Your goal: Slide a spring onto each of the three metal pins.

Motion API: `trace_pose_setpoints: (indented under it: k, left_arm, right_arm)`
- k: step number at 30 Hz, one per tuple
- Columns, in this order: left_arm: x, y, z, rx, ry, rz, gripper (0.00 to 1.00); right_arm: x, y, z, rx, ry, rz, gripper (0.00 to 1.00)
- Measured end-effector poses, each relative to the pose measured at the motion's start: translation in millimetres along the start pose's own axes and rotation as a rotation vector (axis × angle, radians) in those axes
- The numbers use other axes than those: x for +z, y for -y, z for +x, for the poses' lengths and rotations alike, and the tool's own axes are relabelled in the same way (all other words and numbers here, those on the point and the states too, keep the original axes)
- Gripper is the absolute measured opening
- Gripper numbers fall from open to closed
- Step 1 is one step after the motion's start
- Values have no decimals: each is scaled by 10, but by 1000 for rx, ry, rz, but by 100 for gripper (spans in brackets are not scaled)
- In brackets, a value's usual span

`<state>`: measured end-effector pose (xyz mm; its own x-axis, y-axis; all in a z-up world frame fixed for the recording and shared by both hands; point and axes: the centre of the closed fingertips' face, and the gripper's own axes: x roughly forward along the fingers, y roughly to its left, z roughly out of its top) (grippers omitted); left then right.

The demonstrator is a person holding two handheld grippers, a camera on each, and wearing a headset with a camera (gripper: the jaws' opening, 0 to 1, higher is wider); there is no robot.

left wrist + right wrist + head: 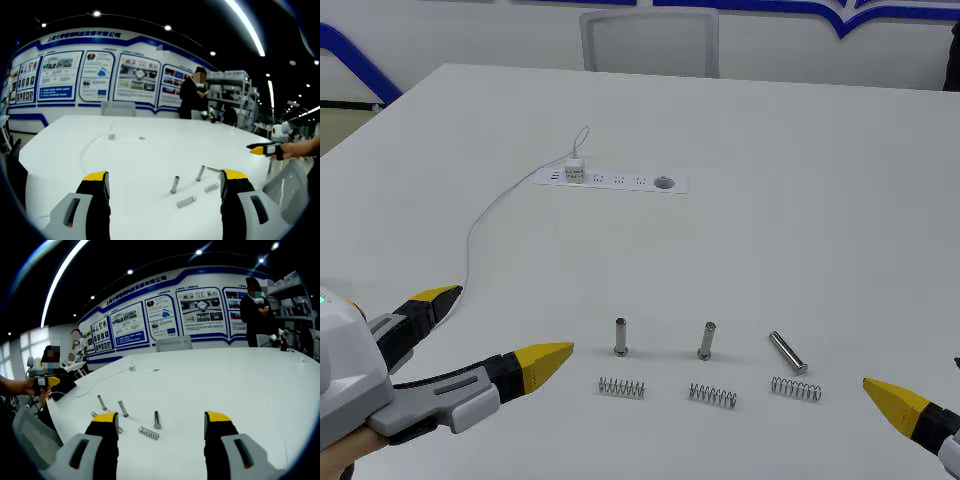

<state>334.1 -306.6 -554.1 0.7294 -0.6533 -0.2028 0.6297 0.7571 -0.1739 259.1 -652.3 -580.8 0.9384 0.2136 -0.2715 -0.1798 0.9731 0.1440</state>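
Note:
Three metal pins sit in a row near the table's front edge. The left pin (620, 336) and the middle pin (706, 340) stand upright; the right pin (787, 352) lies on its side. A spring lies just in front of each: left spring (621, 387), middle spring (712, 396), right spring (795, 388). My left gripper (495, 328) hovers open and empty to the left of the row, with the pins (175, 184) ahead between its jaws. My right gripper (900, 405) is at the right, open and empty, and faces the nearest pin (157, 419) and spring (149, 432).
A white power strip (615, 181) with a plugged charger and a cable (480, 225) lies further back on the white table (770, 220). A grey chair (650, 40) stands behind the far edge. A person (192, 95) stands in the background.

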Motion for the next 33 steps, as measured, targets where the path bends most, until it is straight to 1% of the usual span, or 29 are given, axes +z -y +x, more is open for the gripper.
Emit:
trace_pose_setpoints:
  k: [9,12,16,20,23,26,33]
  left_arm:
    - [8,-10,5,7,2,-1,93]
    - [9,-12,3,8,4,-4,92]
    - [-11,-11,-1,9,-3,0,92]
    - [-18,-3,-6,8,-6,1,92]
    - [-12,-5,-8,9,-3,1,92]
    - [-19,-9,-9,12,-6,1,92]
    - [-39,-6,-7,12,-11,-2,91]
  right_arm:
    - [-3,16,2,-4,0,7,70]
    - [3,15,-1,-4,-4,-6,70]
    - [9,12,-2,-5,1,2,70]
    - [-5,15,-11,-5,-5,-1,70]
    - [-26,14,-12,-3,-18,-22,69]
    - [-21,1,-7,-1,-13,-14,69]
    - [-47,-1,2,-2,-22,-10,69]
